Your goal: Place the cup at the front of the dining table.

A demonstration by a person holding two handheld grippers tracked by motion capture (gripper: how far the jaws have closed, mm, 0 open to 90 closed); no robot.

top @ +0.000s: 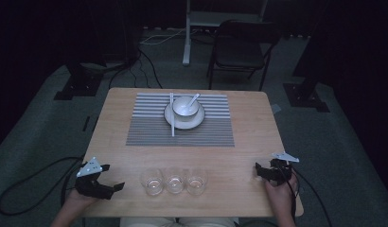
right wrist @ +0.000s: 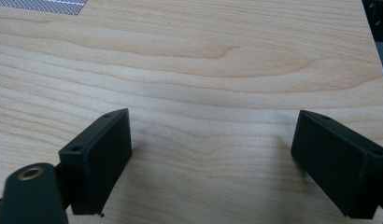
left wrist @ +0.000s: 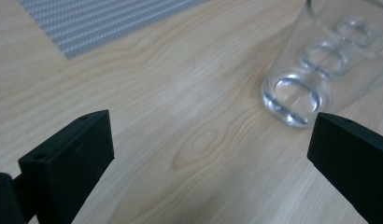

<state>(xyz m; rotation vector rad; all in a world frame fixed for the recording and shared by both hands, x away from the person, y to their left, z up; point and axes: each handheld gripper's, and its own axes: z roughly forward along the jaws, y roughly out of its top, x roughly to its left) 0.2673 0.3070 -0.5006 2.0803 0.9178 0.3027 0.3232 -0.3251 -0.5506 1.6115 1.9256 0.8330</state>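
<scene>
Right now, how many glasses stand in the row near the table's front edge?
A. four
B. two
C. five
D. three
D: the high view shows three glasses, left, middle and right, in a row between the two grippers.

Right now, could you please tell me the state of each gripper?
Left gripper: open, holding nothing, jaws spread near the closest clear drinking glass.
Right gripper: open, holding nothing, above the bare light wooden table.

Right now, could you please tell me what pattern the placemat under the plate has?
The placemat has fine grey and white stripes running across it, clearest in the high view.
</scene>
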